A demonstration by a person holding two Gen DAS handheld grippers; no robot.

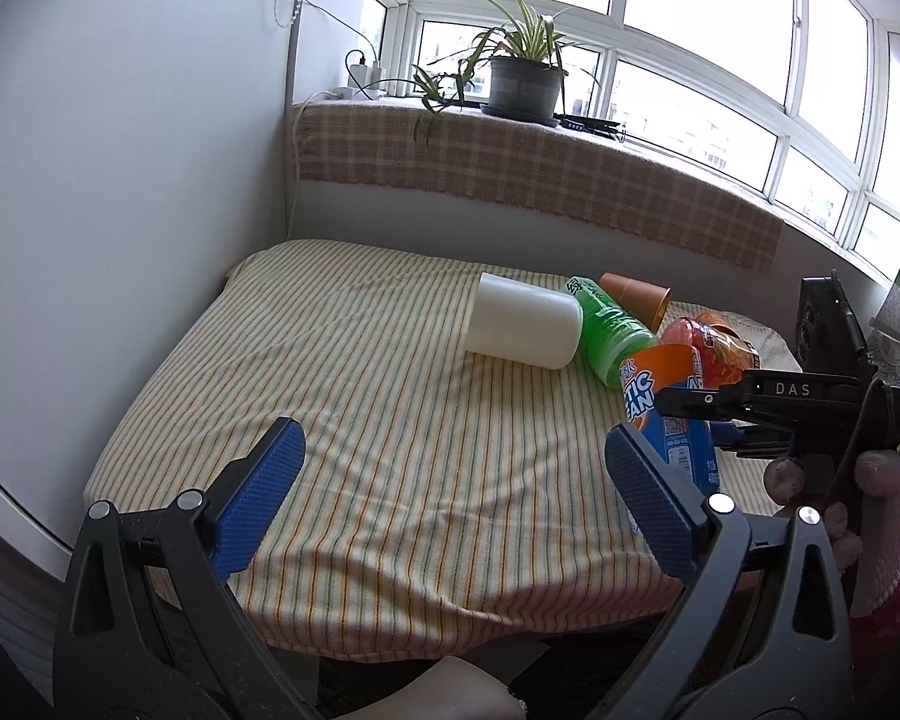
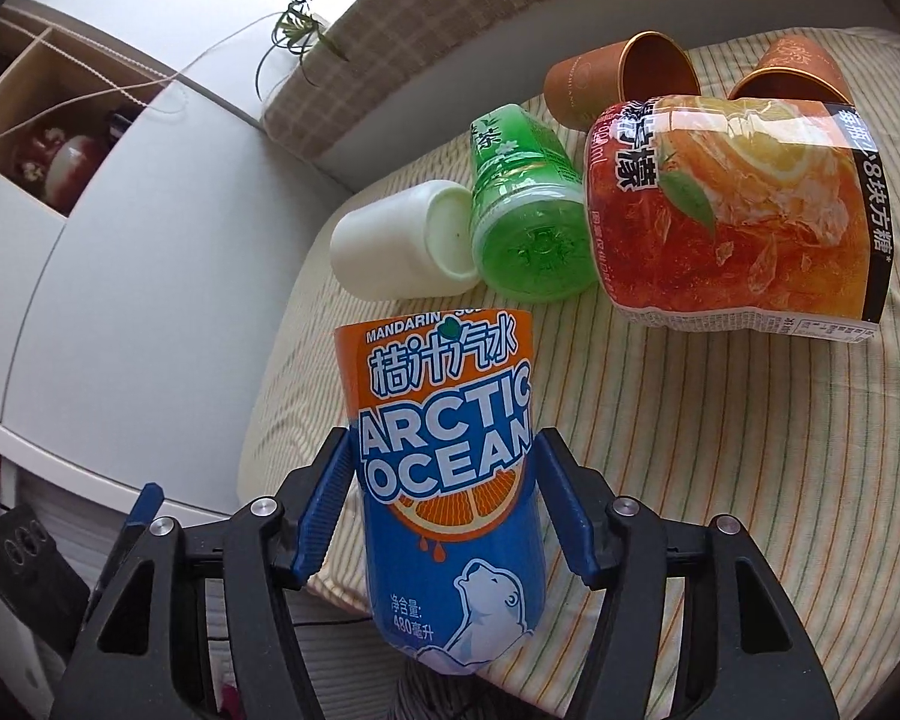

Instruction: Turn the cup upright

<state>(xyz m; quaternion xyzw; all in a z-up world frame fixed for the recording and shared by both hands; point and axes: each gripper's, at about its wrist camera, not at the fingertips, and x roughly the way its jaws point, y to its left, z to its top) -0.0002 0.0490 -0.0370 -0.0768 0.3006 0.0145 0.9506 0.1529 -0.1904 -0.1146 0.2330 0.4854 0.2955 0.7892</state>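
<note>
My right gripper is shut on the orange-and-blue Arctic Ocean cup and holds it above the striped cloth near the table's front edge; it also shows in the left wrist view. My left gripper is open and empty over the cloth. A white cup, a green cup and a red lemon-tea cup lie on their sides. Two brown paper cups lie behind them.
The striped cloth covers a small table against a white cabinet on the left. A checked-cloth windowsill with a potted plant runs behind. The right hand and its gripper body stand at the right.
</note>
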